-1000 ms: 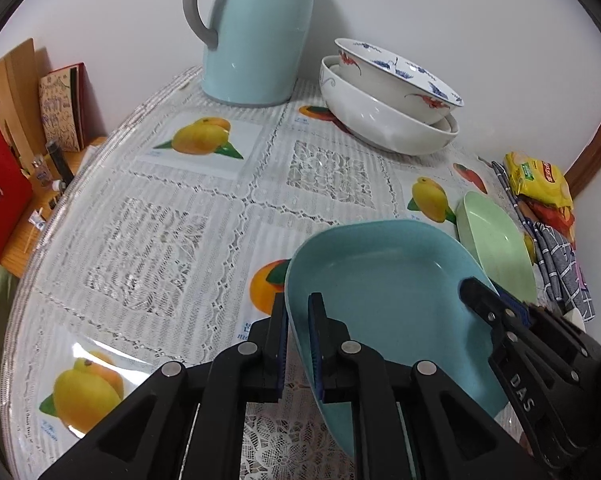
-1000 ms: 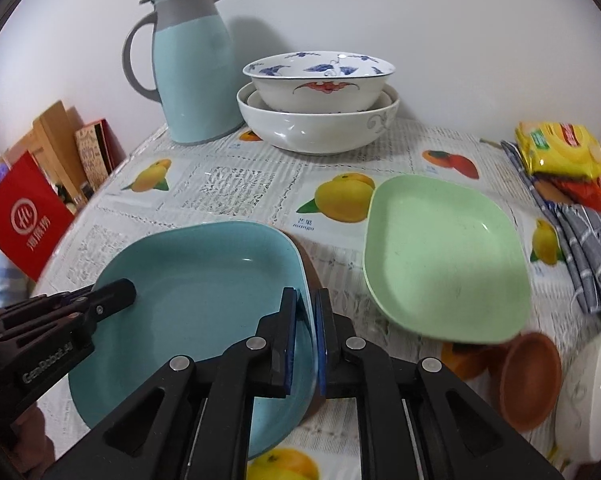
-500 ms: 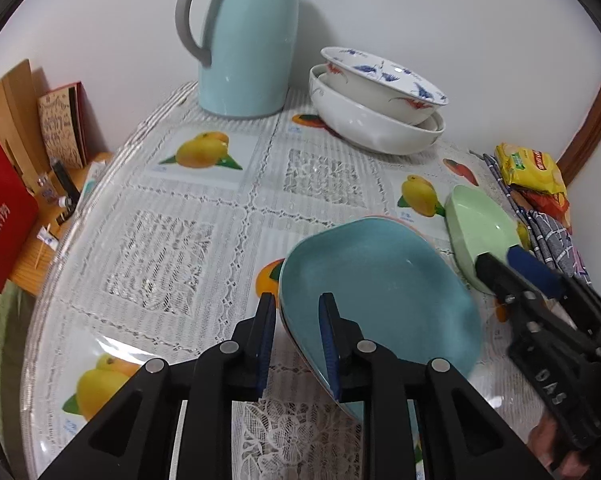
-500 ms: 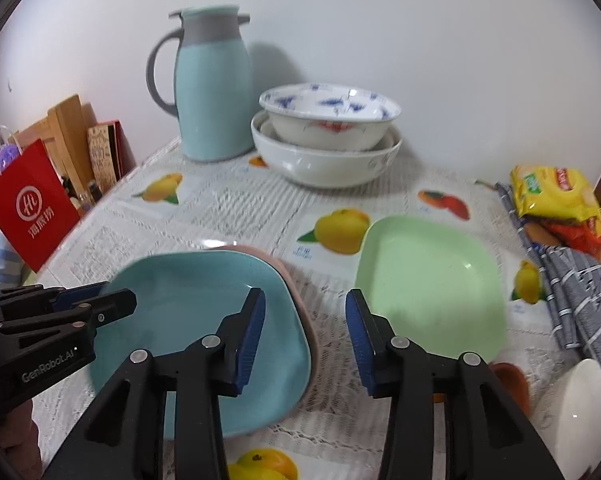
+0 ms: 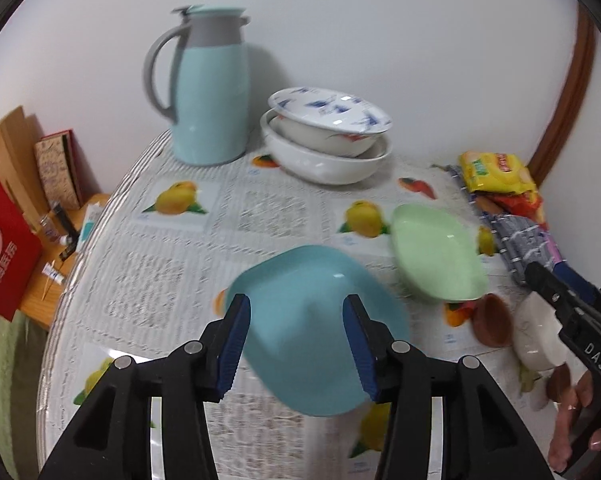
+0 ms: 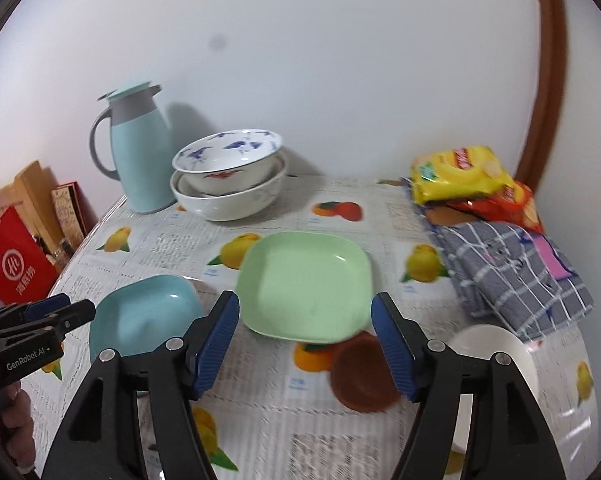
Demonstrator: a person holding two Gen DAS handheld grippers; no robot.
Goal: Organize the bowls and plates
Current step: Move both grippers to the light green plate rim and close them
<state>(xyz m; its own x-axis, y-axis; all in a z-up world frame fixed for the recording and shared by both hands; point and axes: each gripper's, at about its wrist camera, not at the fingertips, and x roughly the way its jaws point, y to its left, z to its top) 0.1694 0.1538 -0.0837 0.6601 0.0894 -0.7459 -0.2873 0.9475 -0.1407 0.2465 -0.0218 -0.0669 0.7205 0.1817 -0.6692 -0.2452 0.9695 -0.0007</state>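
My left tool (image 5: pixel 296 340) is spread wide, its blue-padded fingers standing apart on either side of the blue plate (image 5: pixel 316 328) without touching it; the plate lies on the tabletop (image 5: pixel 172 280) just ahead of that tool. My right tool (image 6: pixel 305 336) is also spread wide and pinches nothing, its fingers framing the near edge of the green plate (image 6: pixel 306 284), which lies flat on the lace-and-fruit cloth just to the right of the blue one. Near the green plate's front corner sits a small brown bowl (image 6: pixel 362 376), and beside that, further right, a white bowl (image 6: pixel 496 364). At the back of the tabletop two larger bowls are nested, the blue-patterned bowl (image 6: pixel 230 156) tilted inside the plain white one (image 6: pixel 230 200), next to a pale blue thermos jug (image 6: pixel 138 152). A folded checked cloth (image 6: pixel 512 272) and yellow snack packets (image 6: pixel 460 176) lie along the right edge.
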